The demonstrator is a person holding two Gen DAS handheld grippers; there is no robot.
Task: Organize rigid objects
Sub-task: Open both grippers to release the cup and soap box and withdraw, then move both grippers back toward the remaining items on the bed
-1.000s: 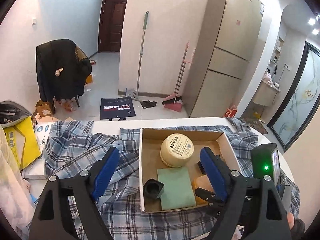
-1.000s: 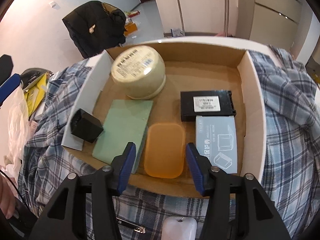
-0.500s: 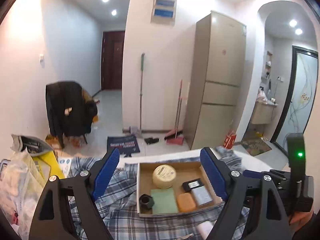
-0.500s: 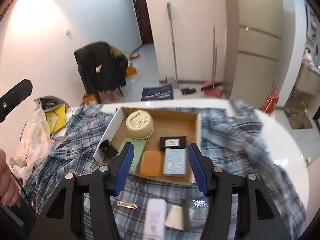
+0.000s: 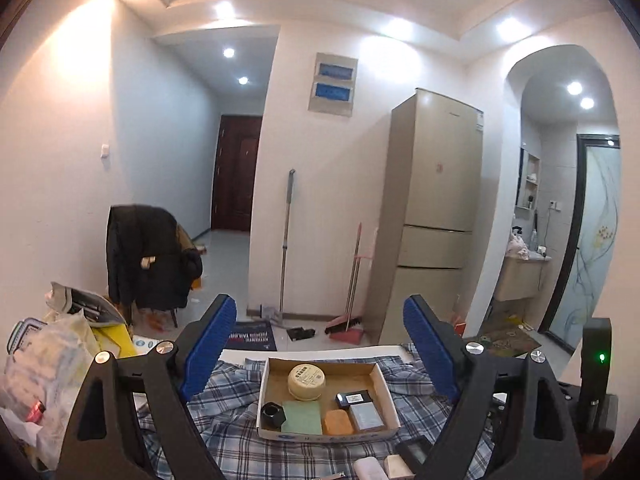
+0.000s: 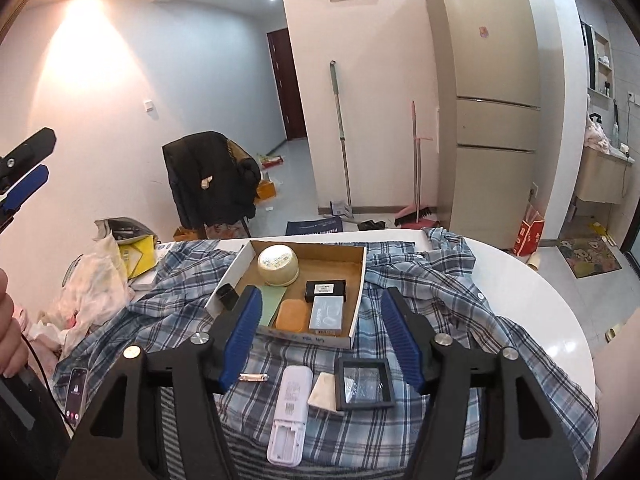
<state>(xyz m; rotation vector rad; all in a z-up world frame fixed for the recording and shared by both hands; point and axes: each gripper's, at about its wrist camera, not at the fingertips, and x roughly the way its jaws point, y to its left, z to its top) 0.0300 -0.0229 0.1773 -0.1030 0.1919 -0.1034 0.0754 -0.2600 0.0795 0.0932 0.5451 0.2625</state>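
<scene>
Tongs raised above a desk of sorted and loose things

Left tongs (image 5: 322, 354) stand wide apart, grasping nothing; right tongs (image 6: 322, 338) are opening, also bare. On the checked cloth (image 6: 424, 280) at the desk's far side, the cardboard box (image 6: 358, 300) holds a round tin (image 6: 278, 266), green pad (image 6: 270, 306), orange block (image 6: 292, 315) and black case (image 6: 325, 290). Nearer lie a white remote (image 6: 289, 414) and, right of it, a black frame (image 6: 363, 384).

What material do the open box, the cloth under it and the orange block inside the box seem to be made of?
Open box: cardboard, matte brown inside, white outside, with thin folded walls.
Cloth: woven fabric, probably a cotton shirt; blue plaid, wrinkled, with buttons.
Orange block: possibly soap or translucent plastic; smooth with rounded corners, unclear.
</scene>
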